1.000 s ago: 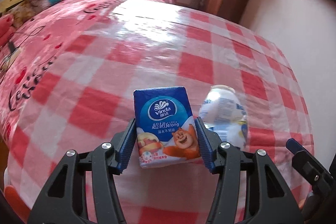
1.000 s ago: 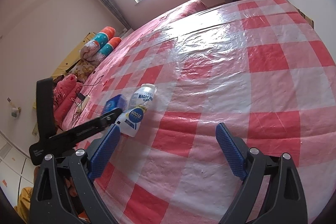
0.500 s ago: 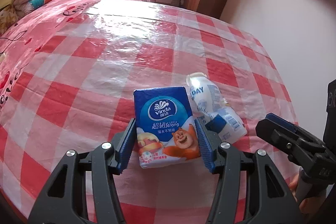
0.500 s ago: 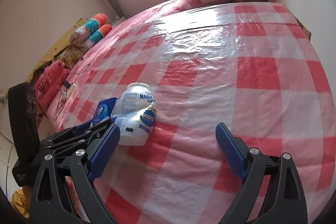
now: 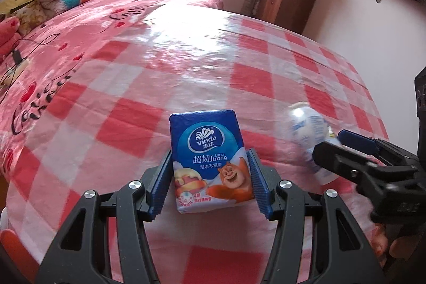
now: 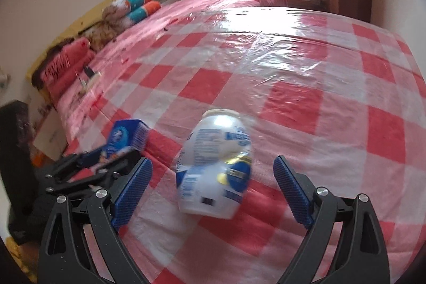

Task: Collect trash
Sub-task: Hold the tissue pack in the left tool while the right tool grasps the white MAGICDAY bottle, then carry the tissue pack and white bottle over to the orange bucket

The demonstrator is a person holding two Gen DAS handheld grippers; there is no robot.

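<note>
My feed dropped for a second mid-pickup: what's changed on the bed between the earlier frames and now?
The right gripper has swung toward the white plastic bottle, which sat off its left finger before and now lies between its open jaws, not gripped. Nothing was taken hold of or let go. The left gripper stays clamped on the blue tissue pack, and the bottle still lies on the checked plastic sheet.

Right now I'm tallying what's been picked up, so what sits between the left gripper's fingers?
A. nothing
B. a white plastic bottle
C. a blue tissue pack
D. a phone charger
C: the left gripper has its fingers pressed on both sides of the blue tissue pack.
</note>
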